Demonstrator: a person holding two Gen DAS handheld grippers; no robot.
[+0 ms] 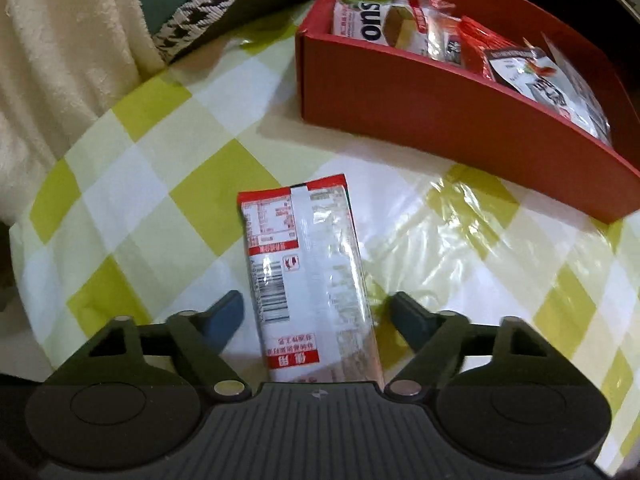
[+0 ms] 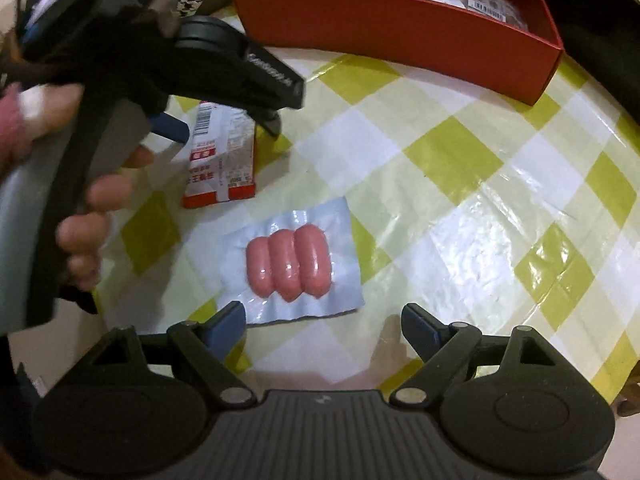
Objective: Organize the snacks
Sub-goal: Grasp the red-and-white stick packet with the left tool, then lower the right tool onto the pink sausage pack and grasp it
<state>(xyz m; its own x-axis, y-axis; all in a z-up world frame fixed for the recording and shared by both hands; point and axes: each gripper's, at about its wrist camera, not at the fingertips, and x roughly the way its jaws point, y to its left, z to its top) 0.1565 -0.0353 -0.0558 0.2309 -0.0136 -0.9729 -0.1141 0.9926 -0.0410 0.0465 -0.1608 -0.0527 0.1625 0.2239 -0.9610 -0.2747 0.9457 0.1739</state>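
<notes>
A long red-and-white snack packet lies on the checked tablecloth between the fingers of my open left gripper, with a gap on each side. The packet also shows in the right wrist view, under the left gripper. A clear pack of three pink sausages lies just ahead of my open, empty right gripper. A red box holding several snack packets stands at the far right; it also shows in the right wrist view.
The yellow-green checked plastic tablecloth covers the table. A cream blanket and a houndstooth-edged cushion lie beyond the table's far left edge. A hand holds the left gripper.
</notes>
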